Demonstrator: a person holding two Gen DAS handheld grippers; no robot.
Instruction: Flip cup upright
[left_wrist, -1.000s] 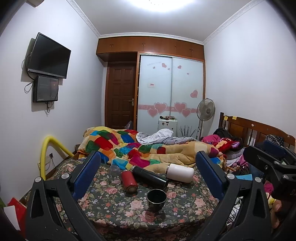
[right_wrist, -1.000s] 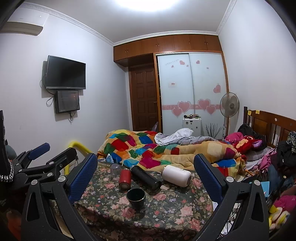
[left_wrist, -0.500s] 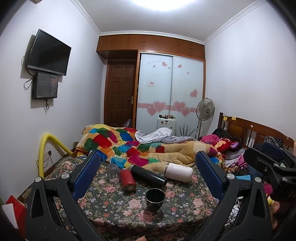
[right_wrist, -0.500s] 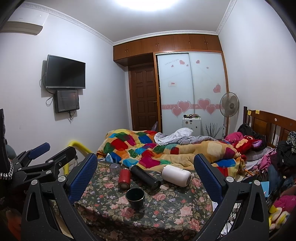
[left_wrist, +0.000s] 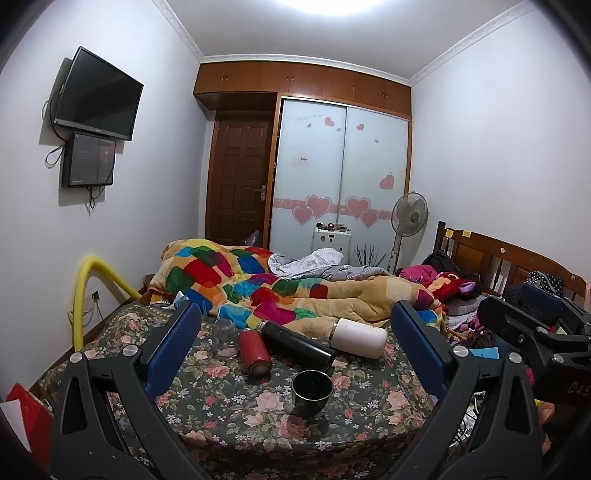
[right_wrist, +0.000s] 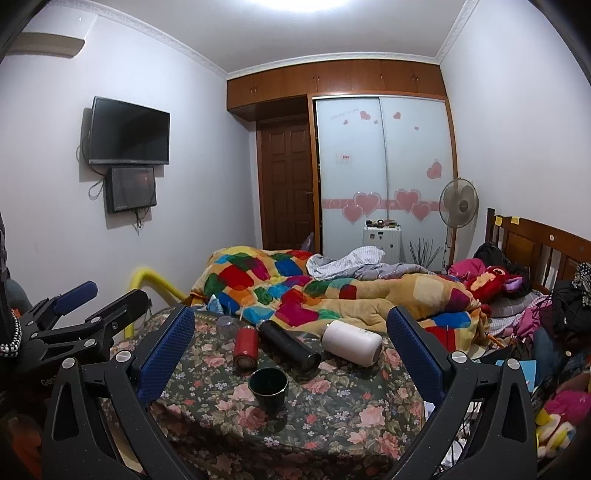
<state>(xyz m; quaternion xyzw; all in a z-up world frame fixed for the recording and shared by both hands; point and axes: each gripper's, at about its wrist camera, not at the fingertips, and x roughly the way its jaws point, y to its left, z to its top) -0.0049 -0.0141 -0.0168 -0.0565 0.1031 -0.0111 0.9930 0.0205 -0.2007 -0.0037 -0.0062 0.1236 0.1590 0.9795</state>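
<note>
A dark cup (left_wrist: 312, 391) stands upright, mouth up, at the front of the flowered table (left_wrist: 229, 417); it also shows in the right wrist view (right_wrist: 268, 388). Behind it lie a red flask (left_wrist: 254, 350), a black flask (left_wrist: 297, 345) and a white flask (left_wrist: 357, 338) on their sides. A clear glass (left_wrist: 224, 334) stands mouth down at the back left. My left gripper (left_wrist: 293, 350) is open and empty, back from the table. My right gripper (right_wrist: 291, 350) is open and empty too.
A bed with a patchwork quilt (left_wrist: 266, 284) lies behind the table. A yellow pipe (left_wrist: 83, 295) curves up at the left. A wooden headboard (left_wrist: 509, 258) and piled clothes are at the right. The other gripper shows at the right edge (left_wrist: 535, 332).
Both grippers have drifted slightly; the left view has tilted up a little and shifted. The cups and flasks have not moved.
</note>
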